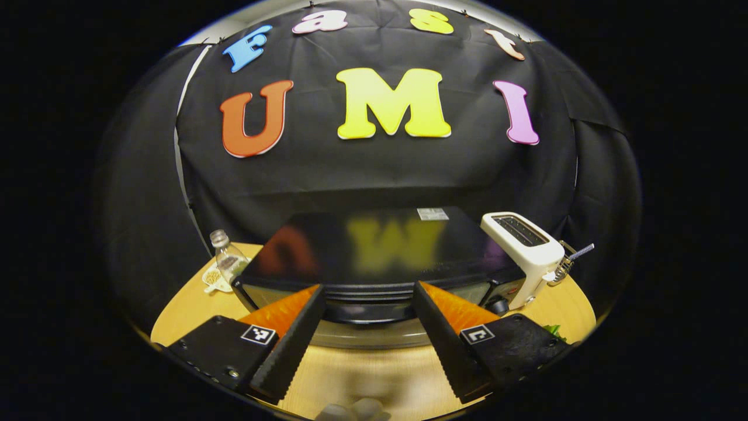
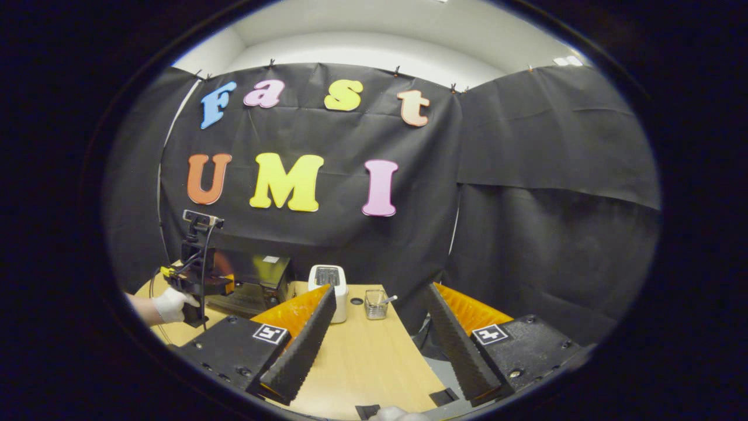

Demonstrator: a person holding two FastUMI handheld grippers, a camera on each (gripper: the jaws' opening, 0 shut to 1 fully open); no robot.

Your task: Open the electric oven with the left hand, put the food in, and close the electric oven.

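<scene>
Electric oven (image 1: 374, 257) at centre of the left gripper view on a wooden table (image 1: 193, 298), toaster (image 1: 526, 248) just beside its right, wire basket (image 1: 564, 266) behind the toaster, glass bottle (image 1: 228, 260) and small dish (image 1: 213, 279) at the oven's left corner.

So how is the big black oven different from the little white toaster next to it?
The oven is black, wide and low; the toaster is white, narrow and stands taller than the oven's top. The oven has a flat, shiny top; the toaster has a slot in its top. The left gripper is open right in front of the oven, not the toaster. Both sit side by side on the wooden table.
</scene>
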